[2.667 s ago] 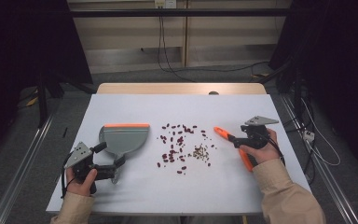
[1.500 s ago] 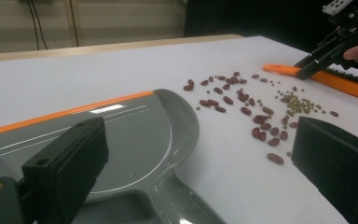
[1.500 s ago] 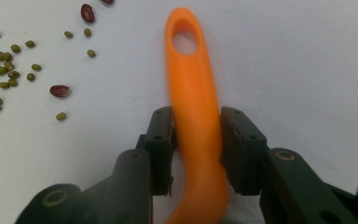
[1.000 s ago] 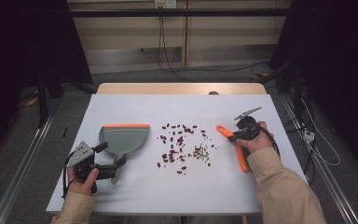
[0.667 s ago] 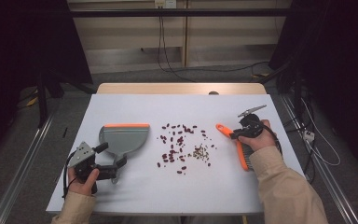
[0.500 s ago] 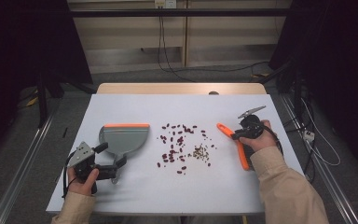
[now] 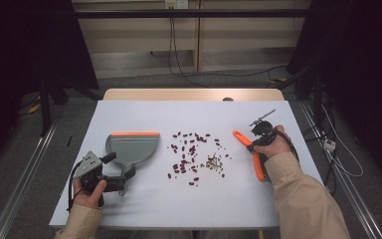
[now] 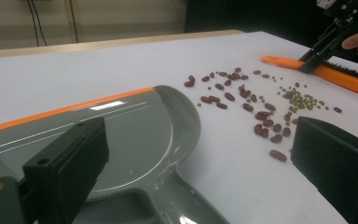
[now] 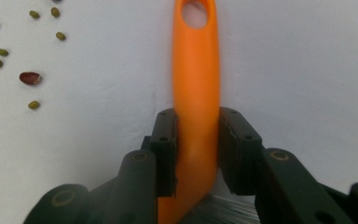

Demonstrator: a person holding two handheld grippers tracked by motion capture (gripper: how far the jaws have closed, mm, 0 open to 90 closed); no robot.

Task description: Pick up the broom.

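A grey dustpan [image 7: 132,147] with an orange front lip lies left of centre on the white table [image 7: 149,114]. My left gripper [image 7: 120,166] is open, one jaw on each side of the dustpan [image 8: 135,135] handle, without touching it; in the left gripper view the left gripper [image 8: 198,140] has a wide gap. Red beans [image 7: 189,152] and small green beans [image 7: 213,162] are scattered mid-table. To their right lies an orange brush [image 7: 256,167]. My right gripper [image 9: 196,135] is shut on the brush handle [image 9: 196,70], and the right gripper [image 7: 255,141] tilts down onto it.
Loose red beans [image 8: 228,93] and green beans [image 8: 303,100] lie between dustpan and brush [image 8: 335,77]. A few green beans [image 9: 33,105] sit just left of the brush handle. Behind the white sheet is a wooden table edge [image 7: 194,93]; cables hang on the back wall [image 7: 171,45].
The right gripper has tipped from flat to steeply downward and closed on the brush handle. The left gripper and dustpan have barely moved.
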